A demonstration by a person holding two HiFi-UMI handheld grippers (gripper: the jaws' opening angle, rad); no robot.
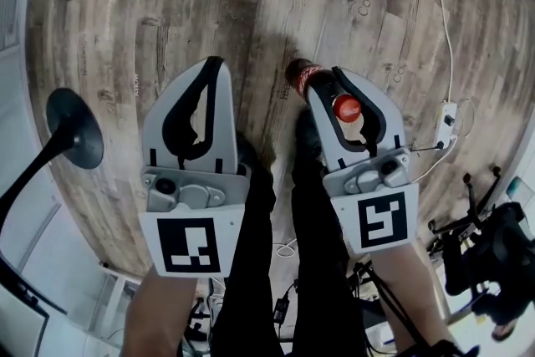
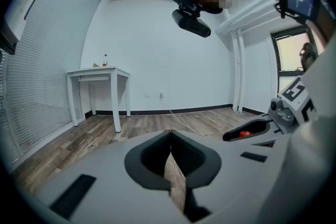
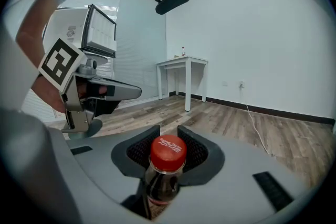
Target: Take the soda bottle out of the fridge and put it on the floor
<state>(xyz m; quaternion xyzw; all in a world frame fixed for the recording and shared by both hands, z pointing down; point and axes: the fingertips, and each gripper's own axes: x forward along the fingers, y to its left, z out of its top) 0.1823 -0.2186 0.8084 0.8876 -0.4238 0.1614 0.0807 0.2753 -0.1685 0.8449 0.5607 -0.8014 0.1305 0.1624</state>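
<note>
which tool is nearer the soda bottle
Right. The right tool grips the soda bottle by its neck; the left tool hangs beside it, apart, shut and empty.

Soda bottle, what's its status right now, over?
Right gripper shut on soda bottle at the neck. Left gripper shut, empty. Bottle above wood floor, not yet down. Power strip lies well aside.
</note>
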